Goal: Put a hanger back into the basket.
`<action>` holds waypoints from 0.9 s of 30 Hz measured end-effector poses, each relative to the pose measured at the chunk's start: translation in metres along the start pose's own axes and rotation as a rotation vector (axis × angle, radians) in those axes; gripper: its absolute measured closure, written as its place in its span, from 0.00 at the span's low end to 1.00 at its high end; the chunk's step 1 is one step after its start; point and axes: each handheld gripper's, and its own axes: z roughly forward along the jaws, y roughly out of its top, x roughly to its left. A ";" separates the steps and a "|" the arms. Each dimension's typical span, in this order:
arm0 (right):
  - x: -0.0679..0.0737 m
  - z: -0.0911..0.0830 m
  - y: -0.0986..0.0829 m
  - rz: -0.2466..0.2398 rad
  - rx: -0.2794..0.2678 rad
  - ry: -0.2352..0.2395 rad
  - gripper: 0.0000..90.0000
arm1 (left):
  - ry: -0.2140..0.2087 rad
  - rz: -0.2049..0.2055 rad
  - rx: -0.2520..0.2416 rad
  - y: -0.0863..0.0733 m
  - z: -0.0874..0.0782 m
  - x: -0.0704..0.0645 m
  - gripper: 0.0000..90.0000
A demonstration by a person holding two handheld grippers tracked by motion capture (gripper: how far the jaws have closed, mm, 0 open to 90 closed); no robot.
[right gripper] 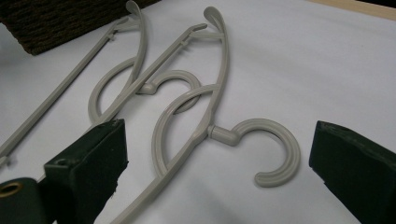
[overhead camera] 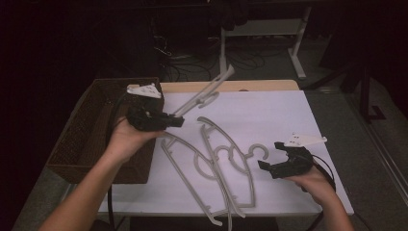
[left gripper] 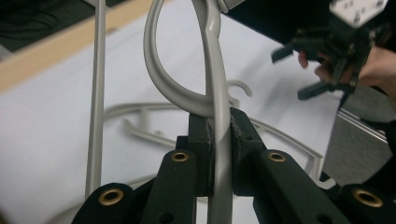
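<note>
The tabletop [overhead camera: 288, 120] is white with a strip of light wood along its far edge. The room behind it is dark, with cables on the floor and the white legs of another table [overhead camera: 298, 48]. A brown woven basket [overhead camera: 79, 139] sits at the left edge of the tabletop. The left tongs [overhead camera: 175, 120] are up in the air near the far left corner, just beside the basket. They are closed tight on a grey plastic hanger [overhead camera: 204, 94]. This held hanger is off the tabletop and slants up and away toward the far edge. In the left gripper view the two black jaws squeeze the hanger's thin body [left gripper: 219, 140] right next to its curved hook. Two more grey hangers [overhead camera: 226, 163] lie flat in the middle of the tabletop, one partly over the other, reaching down to the near edge. The right tongs [overhead camera: 275, 156] are wide open and hold nothing. They are near the right edge, low over the tabletop. The hook of one lying hanger [right gripper: 271, 149] is just in front of the right tongs, between the two open jaws in the right gripper view, but they are not touching it.
</note>
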 end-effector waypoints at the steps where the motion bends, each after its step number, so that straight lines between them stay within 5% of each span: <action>1: 0.000 0.000 0.000 -0.002 0.003 0.001 0.05 | 0.016 0.002 -0.004 0.002 -0.007 0.004 0.90; 7: 0.000 0.000 -0.001 0.003 0.002 -0.002 0.05 | 0.062 0.002 -0.016 -0.006 -0.046 0.037 0.90; 16: -0.003 0.002 -0.002 0.005 0.011 -0.008 0.05 | 0.114 -0.053 0.008 -0.062 -0.086 0.087 0.91; 27: -0.005 0.003 -0.002 0.015 0.018 -0.014 0.05 | 0.138 -0.127 0.014 -0.115 -0.119 0.119 0.90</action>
